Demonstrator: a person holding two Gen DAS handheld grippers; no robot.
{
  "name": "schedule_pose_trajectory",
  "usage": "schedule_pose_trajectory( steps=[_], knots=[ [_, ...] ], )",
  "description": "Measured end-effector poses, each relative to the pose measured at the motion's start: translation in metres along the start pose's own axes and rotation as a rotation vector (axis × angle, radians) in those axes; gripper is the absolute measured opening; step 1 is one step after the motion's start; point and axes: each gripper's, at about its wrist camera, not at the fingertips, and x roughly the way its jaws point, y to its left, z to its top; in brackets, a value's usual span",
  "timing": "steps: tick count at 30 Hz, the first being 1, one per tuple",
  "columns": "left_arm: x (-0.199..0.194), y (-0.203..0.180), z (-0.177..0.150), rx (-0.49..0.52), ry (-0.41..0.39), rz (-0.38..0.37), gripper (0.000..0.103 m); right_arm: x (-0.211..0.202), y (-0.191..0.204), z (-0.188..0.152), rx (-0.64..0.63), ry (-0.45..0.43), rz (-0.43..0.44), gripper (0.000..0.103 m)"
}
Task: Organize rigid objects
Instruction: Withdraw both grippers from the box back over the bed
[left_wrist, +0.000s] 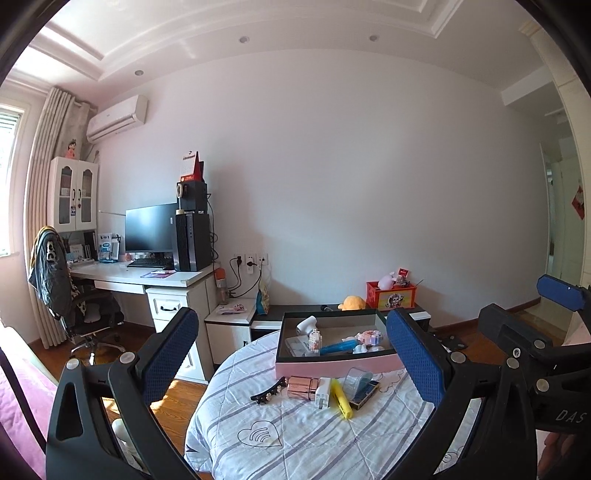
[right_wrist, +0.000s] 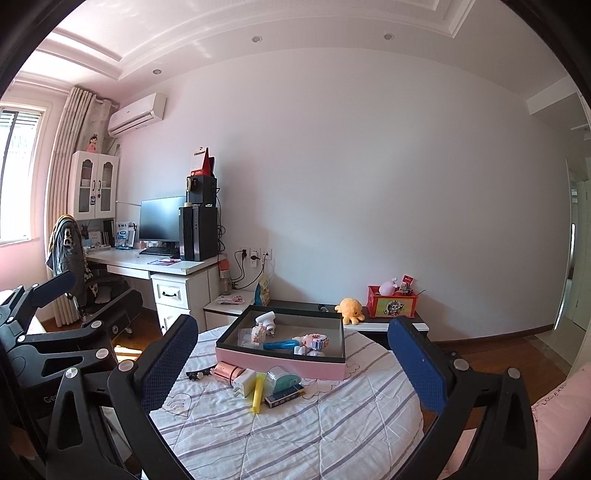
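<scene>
Left wrist view: both grippers, left gripper & right gripper, are wide open w/ nothing held, and the slim yellow plastic stick lies by the pink cardboard box, so a grab could bump the white plug touching it.

Two hand-held grippers, matching black frames.
Left hand-held gripper and right hand-held gripper: blue textured finger pads, silver screws beside them, white lettering.
</scene>
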Motion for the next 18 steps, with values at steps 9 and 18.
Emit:
schedule_pose_trajectory(
  steps=[9, 18],
  knots=[
    [-0.002, 0.001, -0.001, 0.0, 0.011, 0.004, 0.103, 0.0, 0.002, -0.003, -0.001, 0.012, 0.004, 0.103],
    [0.017, 0.0, -0.006, 0.002, 0.053, 0.006, 0.103, 0.016, 0.0, -0.01, 0.01, 0.054, 0.01, 0.103]
  ],
)
